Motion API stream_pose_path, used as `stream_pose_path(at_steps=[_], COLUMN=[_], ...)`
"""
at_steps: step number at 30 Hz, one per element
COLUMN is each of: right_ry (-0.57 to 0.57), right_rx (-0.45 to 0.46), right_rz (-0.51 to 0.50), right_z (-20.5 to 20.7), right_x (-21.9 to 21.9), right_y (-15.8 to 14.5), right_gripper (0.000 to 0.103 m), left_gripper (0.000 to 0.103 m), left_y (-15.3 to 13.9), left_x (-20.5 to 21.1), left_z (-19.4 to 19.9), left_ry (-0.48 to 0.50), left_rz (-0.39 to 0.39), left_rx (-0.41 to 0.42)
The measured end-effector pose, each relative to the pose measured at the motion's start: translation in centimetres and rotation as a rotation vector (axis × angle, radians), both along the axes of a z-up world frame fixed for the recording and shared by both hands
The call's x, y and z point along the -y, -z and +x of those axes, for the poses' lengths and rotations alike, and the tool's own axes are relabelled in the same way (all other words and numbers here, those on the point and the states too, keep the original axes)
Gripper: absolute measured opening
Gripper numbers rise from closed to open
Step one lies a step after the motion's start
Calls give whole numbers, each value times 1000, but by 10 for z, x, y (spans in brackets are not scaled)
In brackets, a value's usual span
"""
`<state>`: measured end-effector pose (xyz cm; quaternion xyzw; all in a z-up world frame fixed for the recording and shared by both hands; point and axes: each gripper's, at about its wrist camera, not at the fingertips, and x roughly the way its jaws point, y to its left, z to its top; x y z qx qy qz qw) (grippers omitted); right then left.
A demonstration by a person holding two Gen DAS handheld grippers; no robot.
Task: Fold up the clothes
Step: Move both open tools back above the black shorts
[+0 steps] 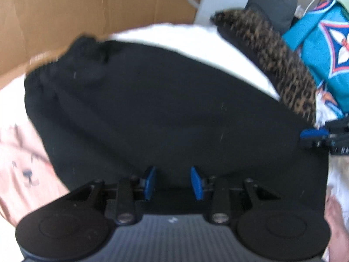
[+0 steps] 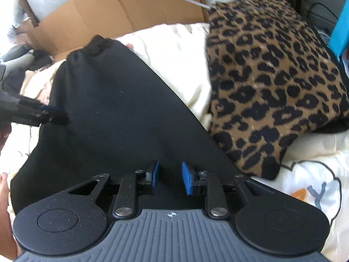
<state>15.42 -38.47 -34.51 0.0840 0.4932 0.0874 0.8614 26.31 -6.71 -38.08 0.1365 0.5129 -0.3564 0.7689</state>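
Note:
A black garment [image 1: 152, 113] with a gathered elastic end [image 1: 50, 69] lies spread on pale bedding. My left gripper [image 1: 173, 182] hovers over its near edge, blue pads apart, with only flat black cloth showing between them. At the garment's right edge is my right gripper [image 1: 314, 134]. In the right wrist view the same black garment [image 2: 113, 109] narrows toward its far gathered end [image 2: 98, 42]. My right gripper [image 2: 170, 178] is open over the near edge. The left gripper [image 2: 47, 114] reaches in from the left, its tips at the garment's side edge.
A leopard-print cushion [image 2: 272, 83] lies right of the garment on the white bedding [image 2: 174, 50]. A cardboard box [image 2: 122, 11] stands behind. A teal printed cloth [image 1: 327, 50] is far right, a pink cloth with an animal face [image 1: 24, 170] at left. A hand [image 1: 337, 218] shows at the right edge.

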Motion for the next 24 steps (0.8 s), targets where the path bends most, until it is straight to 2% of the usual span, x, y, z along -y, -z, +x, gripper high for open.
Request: stream_pose_path(at_steps=[9,17,20,24], right_ry=[32,59,87,72], right_rx=[6,-49,-71,-81], right_rz=[-46,-63,-57,-34], right_z=[-7,-7,-5,-4], right_x=[6,8,6,-3], right_y=[10,8,4,-13], right_gripper=[29,29,30,34], left_gripper=[38,36,30,30], left_y=[8,7,1,-18], left_x=[-19,-21,-21,-24], left_z=[-35,-53,-51,-47], left_ry=[32,42,9,-52], left_rz=[85,170,199,207], left_rx=[3,-84,-124,-163])
